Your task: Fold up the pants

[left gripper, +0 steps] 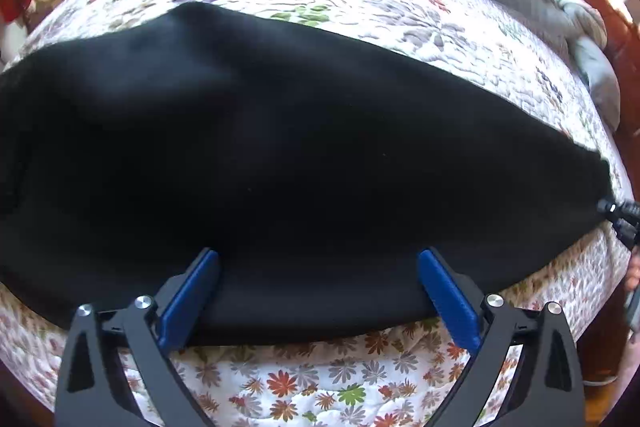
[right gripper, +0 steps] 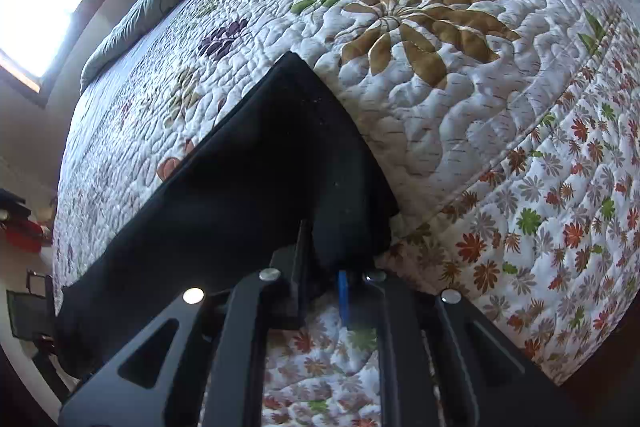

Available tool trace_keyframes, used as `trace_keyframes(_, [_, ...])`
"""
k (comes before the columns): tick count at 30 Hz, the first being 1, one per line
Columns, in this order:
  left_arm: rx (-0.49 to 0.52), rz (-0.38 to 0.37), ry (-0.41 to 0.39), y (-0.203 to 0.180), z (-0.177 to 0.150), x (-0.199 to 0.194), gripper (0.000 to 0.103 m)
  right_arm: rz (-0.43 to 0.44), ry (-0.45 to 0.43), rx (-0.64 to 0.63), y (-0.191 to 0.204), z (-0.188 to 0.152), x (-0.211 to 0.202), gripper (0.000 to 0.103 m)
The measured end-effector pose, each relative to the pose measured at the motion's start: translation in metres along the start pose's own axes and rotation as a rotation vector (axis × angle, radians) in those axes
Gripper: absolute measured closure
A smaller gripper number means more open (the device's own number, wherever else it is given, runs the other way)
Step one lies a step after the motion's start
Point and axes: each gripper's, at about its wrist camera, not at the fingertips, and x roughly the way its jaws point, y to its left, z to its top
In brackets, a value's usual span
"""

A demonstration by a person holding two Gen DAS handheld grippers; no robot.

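The right hand-held gripper (right gripper: 320,279) is pinching one end corner of the black pants (left gripper: 280,155), its jaws clamping the cloth at the near edge of the bed (right gripper: 460,107). The left hand-held gripper (left gripper: 318,291) is standing wide open, its blue pads (left gripper: 188,301) straddling the pants' near long edge without pressing it. The pants are lying as one long band along the near edge, seemingly already halved leg on leg; the crosswise folds are still remaining.
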Motion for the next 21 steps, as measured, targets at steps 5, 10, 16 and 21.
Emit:
trace_keyframes(5, [-0.223,-0.135,-0.017,0.039,0.005,-0.024,0.004,0.076,-0.104,-0.099,0.042,-0.004,-0.049,0.093])
trace_keyframes(10, [-0.279,-0.119,-0.073,0.064,0.004,-0.045,0.004,0.148,-0.148,-0.272,0.114,-0.022,-0.077,0.093])
trace_keyframes(16, [-0.335,-0.097,-0.082,0.094,-0.006,-0.054,0.004,0.179,-0.134,-0.458,0.197,-0.056,-0.075,0.092])
trace_keyframes(21, [-0.374,-0.080,-0.090,0.113,-0.011,-0.056,0.004,0.219,-0.087,-0.565,0.248,-0.084,-0.062,0.092])
